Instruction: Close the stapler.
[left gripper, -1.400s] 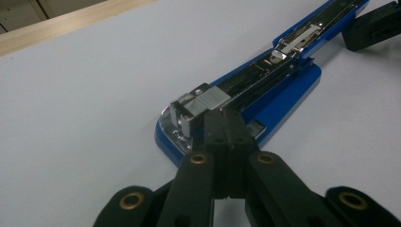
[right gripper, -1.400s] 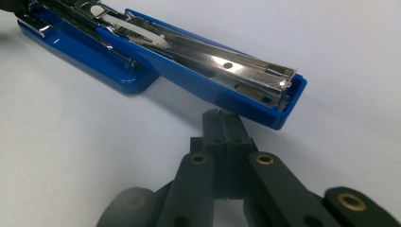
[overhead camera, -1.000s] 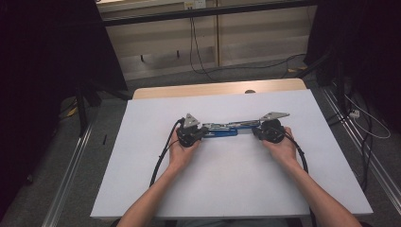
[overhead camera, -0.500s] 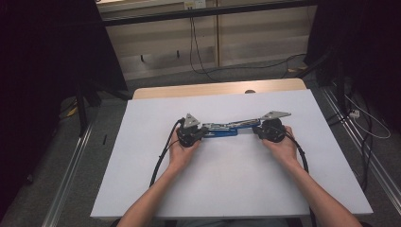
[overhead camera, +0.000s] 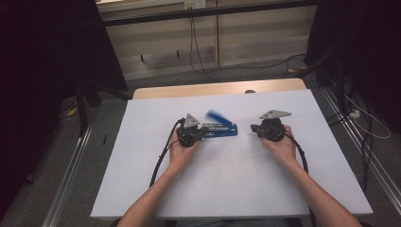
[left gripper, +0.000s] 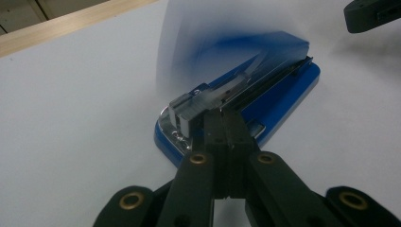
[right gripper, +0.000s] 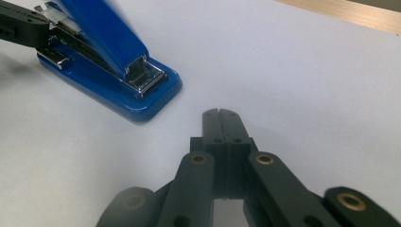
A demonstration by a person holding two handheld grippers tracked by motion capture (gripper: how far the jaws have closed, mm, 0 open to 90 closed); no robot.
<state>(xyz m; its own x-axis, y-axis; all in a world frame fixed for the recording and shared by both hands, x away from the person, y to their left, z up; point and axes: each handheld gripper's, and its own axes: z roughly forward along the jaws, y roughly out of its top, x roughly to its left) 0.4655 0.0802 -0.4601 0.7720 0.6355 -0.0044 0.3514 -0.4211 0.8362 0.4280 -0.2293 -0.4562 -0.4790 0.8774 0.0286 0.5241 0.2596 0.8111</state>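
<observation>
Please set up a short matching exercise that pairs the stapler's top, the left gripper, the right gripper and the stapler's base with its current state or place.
Things:
1. stapler top
2. left gripper
3. right gripper
4. stapler base

States:
A. jaws together, off the stapler, over bare table
B. flat on the white table
C. raised and motion-blurred
D. jaws together, tips at the stapler's hinge end

Pairs: 1-C, 2-D, 3-A, 4-B

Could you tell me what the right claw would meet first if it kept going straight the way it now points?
Probably the front end of the blue stapler: the right claw, shut and empty, points roughly toward it across bare white table. It might pass just beside it.
</observation>
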